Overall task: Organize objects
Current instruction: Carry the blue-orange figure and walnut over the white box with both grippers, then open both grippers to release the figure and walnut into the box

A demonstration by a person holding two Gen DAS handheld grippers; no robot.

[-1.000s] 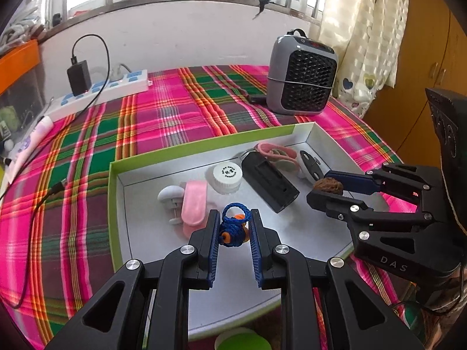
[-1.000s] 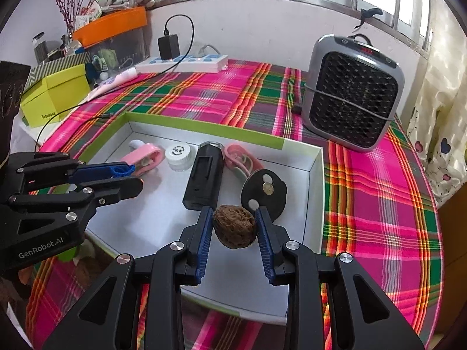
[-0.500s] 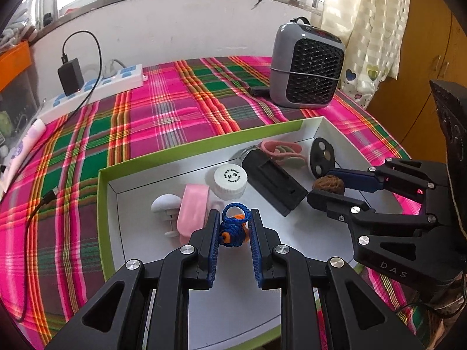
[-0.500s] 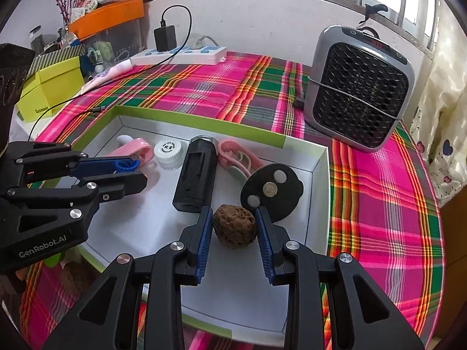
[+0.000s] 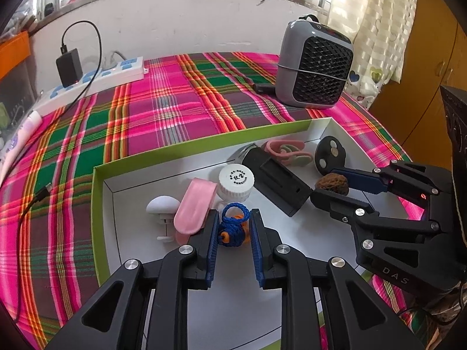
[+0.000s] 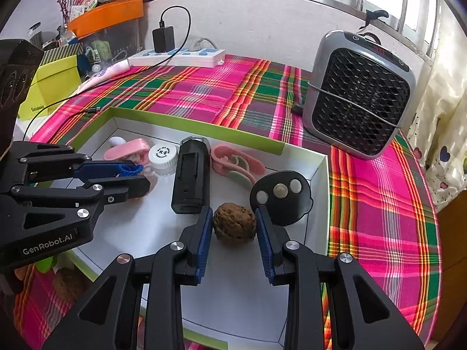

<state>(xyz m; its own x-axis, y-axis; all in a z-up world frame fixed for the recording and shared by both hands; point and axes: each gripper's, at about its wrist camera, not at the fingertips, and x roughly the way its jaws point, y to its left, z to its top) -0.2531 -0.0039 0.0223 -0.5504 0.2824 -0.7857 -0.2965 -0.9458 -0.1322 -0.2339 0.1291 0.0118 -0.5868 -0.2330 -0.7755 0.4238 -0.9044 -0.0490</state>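
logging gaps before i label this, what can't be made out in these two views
- Orange piece in the blue cord bundle: left wrist view, wrapped by cord and flanked by the left gripper fingers.
- Print on the white cap: too small in both views.
- Brown lump beside the tray: right wrist view, partly behind the left gripper.
- Whether the walnut rests on the tray floor: unclear.

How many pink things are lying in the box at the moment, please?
2. A pink clip lies near the left wall beside the white cap; a pink ring-shaped piece lies against the far wall of the box. More may be hidden behind the grippers.
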